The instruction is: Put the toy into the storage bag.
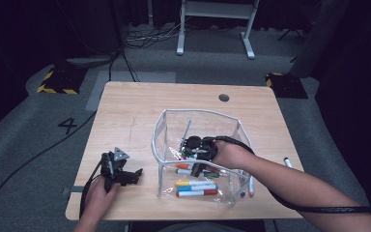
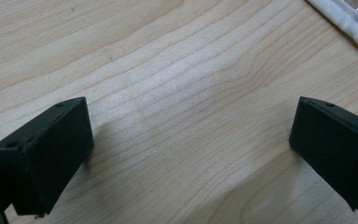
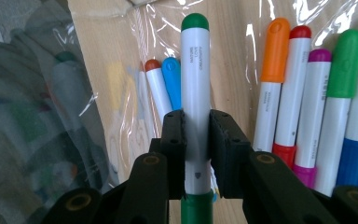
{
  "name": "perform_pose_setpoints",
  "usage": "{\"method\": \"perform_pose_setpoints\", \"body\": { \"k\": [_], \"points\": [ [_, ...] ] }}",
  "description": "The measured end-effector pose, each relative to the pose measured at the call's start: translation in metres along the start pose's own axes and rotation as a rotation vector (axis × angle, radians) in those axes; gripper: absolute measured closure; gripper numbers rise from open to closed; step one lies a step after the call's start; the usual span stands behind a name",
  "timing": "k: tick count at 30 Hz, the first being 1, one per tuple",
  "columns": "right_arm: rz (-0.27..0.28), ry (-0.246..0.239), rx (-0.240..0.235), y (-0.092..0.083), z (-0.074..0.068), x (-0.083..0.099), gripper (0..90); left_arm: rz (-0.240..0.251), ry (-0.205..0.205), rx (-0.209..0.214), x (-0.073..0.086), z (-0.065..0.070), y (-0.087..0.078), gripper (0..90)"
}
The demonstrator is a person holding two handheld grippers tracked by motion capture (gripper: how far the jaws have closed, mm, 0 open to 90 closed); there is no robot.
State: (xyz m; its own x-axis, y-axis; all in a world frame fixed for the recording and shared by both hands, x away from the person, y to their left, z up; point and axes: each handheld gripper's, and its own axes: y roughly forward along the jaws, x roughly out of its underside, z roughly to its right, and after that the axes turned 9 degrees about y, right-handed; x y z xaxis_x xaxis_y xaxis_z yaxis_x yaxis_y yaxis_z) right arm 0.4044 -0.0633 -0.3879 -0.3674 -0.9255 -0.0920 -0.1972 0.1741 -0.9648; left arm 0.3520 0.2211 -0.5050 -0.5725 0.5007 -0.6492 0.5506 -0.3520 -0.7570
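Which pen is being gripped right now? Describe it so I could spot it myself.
Find the clear plastic pouch on the wooden table; the right gripper reaches down into it. Clamped between its black fingers is a white marker with a dark green cap, raised above the orange, red, purple and blue ones lying flat.
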Motion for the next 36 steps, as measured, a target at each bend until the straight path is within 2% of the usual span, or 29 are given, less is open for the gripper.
{"method": "perform_pose_setpoints", "body": {
  "k": [6, 9, 10, 11, 12, 13, 16, 22, 24, 27, 31, 36],
  "points": [
    [-0.055, 0.002, 0.013, 0.007, -0.001, 0.000, 76.2, 0.000, 0.000, 0.000, 0.000, 0.000, 0.000, 0.0],
    [-0.074, -0.006, -0.001, 0.011, 0.000, 0.000, 75.6, 0.000, 0.000, 0.000, 0.000, 0.000, 0.000, 0.0],
    [-0.083, -0.006, -0.018, 0.013, 0.001, 0.000, 73.7, 0.000, 0.000, 0.000, 0.000, 0.000, 0.000, 0.0],
    [-0.081, -0.001, -0.025, 0.013, 0.001, 0.000, 66.4, 0.000, 0.000, 0.000, 0.000, 0.000, 0.000, 0.0],
    [-0.065, 0.010, -0.021, 0.013, 0.003, 0.000, 56.6, 0.000, 0.000, 0.000, 0.000, 0.000, 0.000, 0.0],
    [-0.047, 0.025, -0.012, 0.012, 0.006, 0.000, 50.8, 0.000, 0.001, 0.000, 0.000, 0.000, 0.000, 0.0],
    [0.020, 0.063, 0.006, 0.000, 0.010, 0.003, 44.6, -0.001, -0.001, 0.001, 0.000, 0.000, 0.000, 0.0],
    [0.211, 0.081, 0.078, -0.045, 0.004, 0.020, 43.7, -0.001, -0.001, 0.001, 0.000, 0.000, 0.000, 0.0],
    [0.249, 0.081, 0.087, -0.055, 0.000, 0.025, 43.9, -0.001, -0.001, 0.001, 0.000, 0.000, 0.000, 0.0],
    [0.326, 0.082, 0.124, -0.076, -0.006, 0.039, 44.4, -0.001, -0.001, 0.001, 0.000, 0.000, 0.000, 0.0],
    [0.417, 0.099, 0.161, -0.100, -0.008, 0.065, 46.0, -0.001, -0.001, 0.000, 0.000, 0.000, 0.000, 0.0],
    [0.505, 0.166, 0.177, -0.126, -0.002, 0.107, 51.0, -0.001, -0.001, 0.001, 0.000, 0.000, 0.000, 0.0]
  ]
}}
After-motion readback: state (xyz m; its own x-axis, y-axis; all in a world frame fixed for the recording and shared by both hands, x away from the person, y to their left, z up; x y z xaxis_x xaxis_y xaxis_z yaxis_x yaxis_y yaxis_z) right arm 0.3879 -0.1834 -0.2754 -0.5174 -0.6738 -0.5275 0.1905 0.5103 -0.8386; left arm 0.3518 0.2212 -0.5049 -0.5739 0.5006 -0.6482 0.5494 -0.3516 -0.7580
